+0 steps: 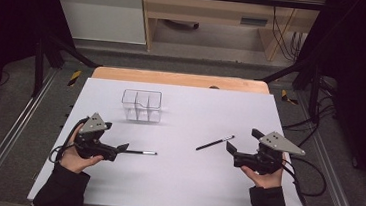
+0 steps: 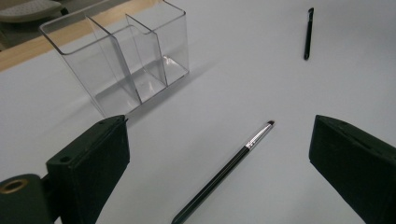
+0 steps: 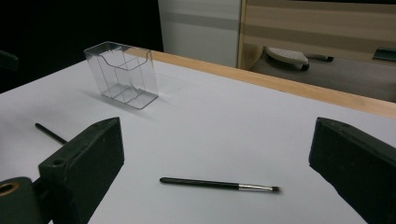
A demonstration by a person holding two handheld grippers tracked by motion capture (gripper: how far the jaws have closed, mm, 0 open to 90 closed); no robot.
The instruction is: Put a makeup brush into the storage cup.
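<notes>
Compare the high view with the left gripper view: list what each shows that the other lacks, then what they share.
High view alone: both of the person's hands, the left gripper and right gripper whole with their grey plates and cables, the table's full white top, the dark floor around it.

Left gripper view alone: close detail of the clear organizer, its dividers marking separate compartments, and the nearer makeup brush's silver ferrule lying between the wide-open jaws.

Both: the organizer, two black makeup brushes lying flat, the farther brush, the white tabletop.

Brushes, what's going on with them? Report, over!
Left gripper open, right gripper open, nothing held. Left brush flat between left jaws, untouched. Right brush flat ahead of right jaws. Clear organizer empty, path open.
</notes>
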